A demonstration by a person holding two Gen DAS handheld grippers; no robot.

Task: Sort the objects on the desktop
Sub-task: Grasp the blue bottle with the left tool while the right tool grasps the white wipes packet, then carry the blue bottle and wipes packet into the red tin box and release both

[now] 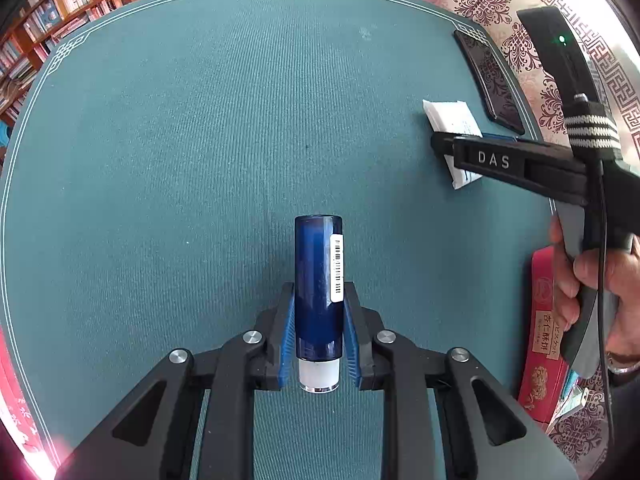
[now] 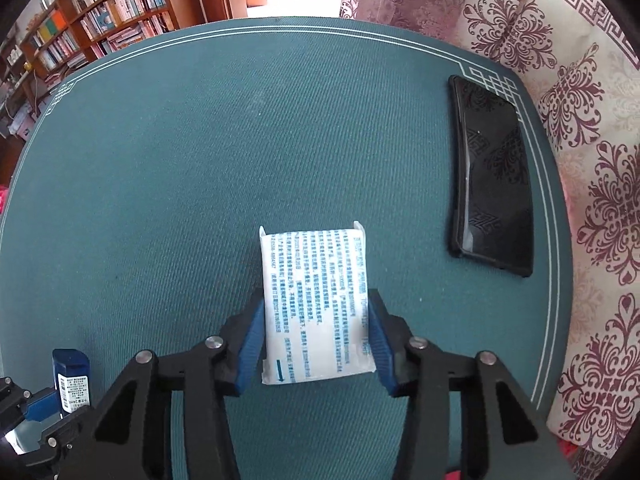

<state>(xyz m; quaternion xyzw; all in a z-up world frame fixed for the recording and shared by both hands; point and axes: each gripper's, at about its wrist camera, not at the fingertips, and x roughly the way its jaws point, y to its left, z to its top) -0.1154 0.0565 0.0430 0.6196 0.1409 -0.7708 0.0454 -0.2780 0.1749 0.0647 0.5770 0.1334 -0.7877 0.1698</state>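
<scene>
1. Gripping a dark blue translucent plastic tube with a white cap and a barcode sticker (image 1: 319, 296), left gripper (image 1: 319, 328) jaws closed narrow on its lower barrel, blue pads pressing both sides; holding near the cap end, probably to keep the long body pointing forward and steady for carrying.
2. Pinching a flat white tissue packet printed with blue text (image 2: 318, 308), right gripper (image 2: 318, 340) jaws set about the packet's width and pressing its two long edges; taking it across the narrow span, likely because the soft pack would buckle if squeezed end to end.
3. Hovering both items above the bench rather than resting on it, judging by both views; each appearing mid-sort, with no destination identifiable.
4. Lying flat near the far right corner, well apart from both grippers: a black rectangular phone with a glossy patterned back (image 2: 492, 176), apparently not yet handled.
5. Sitting at the right edge, partly hidden behind the person's right hand (image 1: 600, 280): a red rectangular biscuit box with gold lettering (image 1: 544, 332).
6. Covering the bench: a teal woven fabric mat with a white line border and knot corners (image 2: 200, 160), over a cream cloth with maroon floral motifs (image 2: 580, 80).
7. Standing beyond, at upper left: wooden bookshelves packed with books (image 2: 100, 12); showing bright at the top centre, a doorway.
</scene>
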